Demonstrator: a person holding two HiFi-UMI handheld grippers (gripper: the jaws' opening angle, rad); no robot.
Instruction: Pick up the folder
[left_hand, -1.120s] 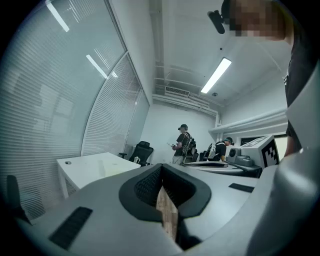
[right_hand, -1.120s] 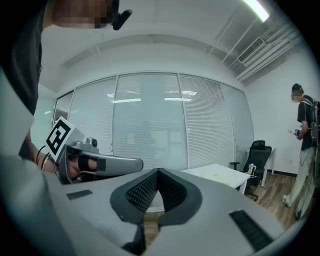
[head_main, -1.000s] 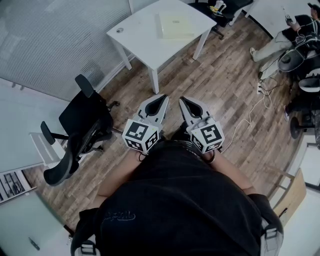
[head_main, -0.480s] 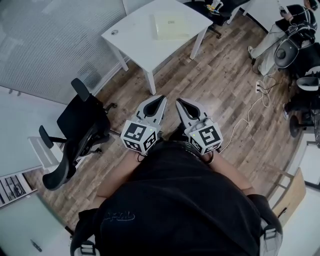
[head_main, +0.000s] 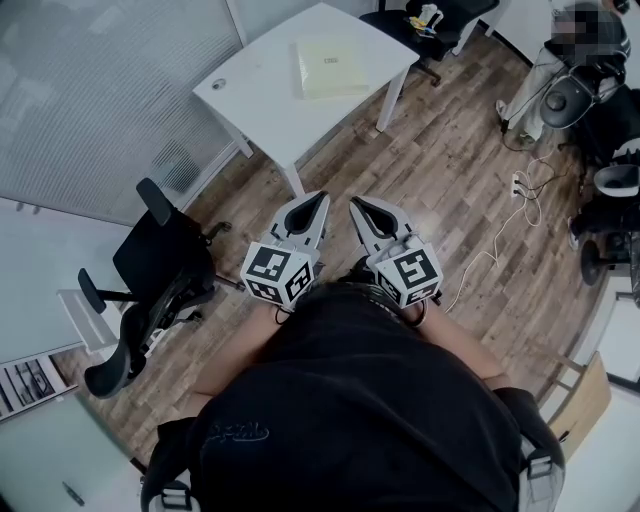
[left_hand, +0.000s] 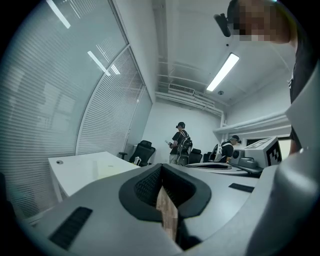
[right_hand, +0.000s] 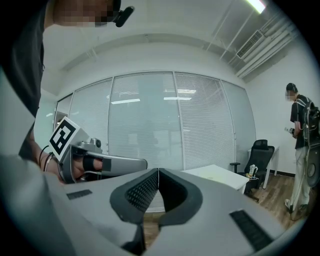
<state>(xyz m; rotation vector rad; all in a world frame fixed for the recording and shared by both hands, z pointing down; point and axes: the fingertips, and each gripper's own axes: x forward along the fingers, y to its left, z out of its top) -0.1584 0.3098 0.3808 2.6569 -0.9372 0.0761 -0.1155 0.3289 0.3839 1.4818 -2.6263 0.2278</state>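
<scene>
Left tongs (head_main: 321, 197): jaws pressed together, pads meeting at the tips in the left gripper view (left_hand: 161, 166), nothing between them. Right tongs (head_main: 355, 201): same, closed on nothing (right_hand: 158, 171). The 2 sit side by side, just apart, low in front of the person's body, aimed roughly level across the room. Neither touches anything.

Folder (head_main: 332, 66): pale yellow, flat on the white counter (head_main: 258, 100). It is well apart from both tongs and straight ahead, about on the line between the 2. Neither hand is clearly nearer. The right looks marginally better placed, since the folder sits toward the counter's right-hand edge. The folder looks close to square. Its slightly longer side seems to run across the head view, but lens distortion makes that uncertain. Bare wood floor (head_main: 440, 170) separates tongs from counter.

Only other item on the counter: 1 small round object (head_main: 218, 84) at the left corner, well clear of the folder. A black office chair (head_main: 160, 265) stands off to the left, out of the path.

Judgement: approach phase, no contact yet. The tongs must part before any grab. A flat folder probably needs an edge taken near the counter's rim.
</scene>
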